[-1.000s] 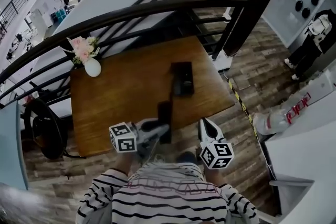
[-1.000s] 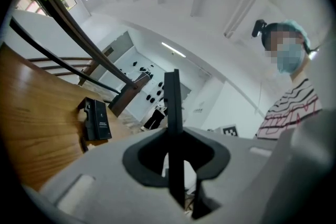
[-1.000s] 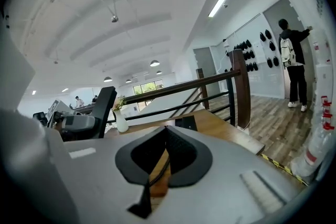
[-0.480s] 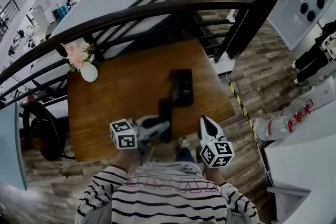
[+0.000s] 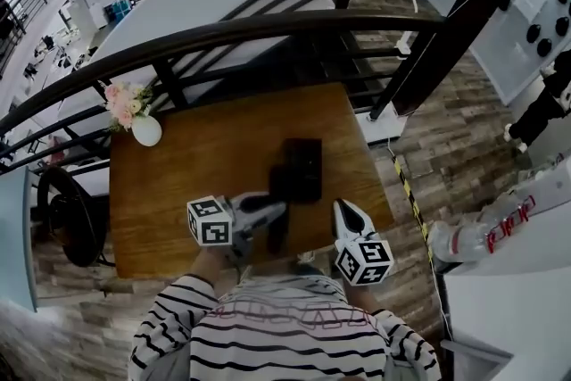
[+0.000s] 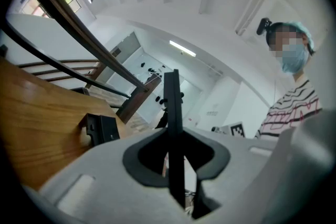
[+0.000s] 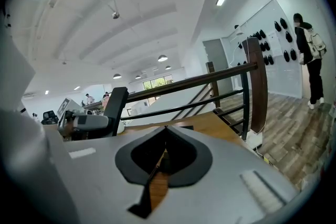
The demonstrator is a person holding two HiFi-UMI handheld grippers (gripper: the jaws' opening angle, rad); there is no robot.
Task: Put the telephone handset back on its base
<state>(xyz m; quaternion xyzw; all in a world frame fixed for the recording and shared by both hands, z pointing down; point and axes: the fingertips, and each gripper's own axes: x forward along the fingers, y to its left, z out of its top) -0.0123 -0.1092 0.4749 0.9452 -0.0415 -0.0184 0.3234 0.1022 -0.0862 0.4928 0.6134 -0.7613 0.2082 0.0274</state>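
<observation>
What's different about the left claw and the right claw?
The left claw is shut on the black handset; the right claw holds nothing. The left claw's jaws stand parted by the handset; the right claw's jaws meet. Both are pale grey, each with a marker cube.

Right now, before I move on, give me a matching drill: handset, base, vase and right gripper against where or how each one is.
Things:
1. handset
2. base
3. vase
4. right gripper

Places or states:
A. at the far left corner of the table
B. clamped in the left gripper
C. empty, jaws together
D. lying on the table just beyond the handset

Pairs: 1-B, 2-D, 3-A, 4-C
</observation>
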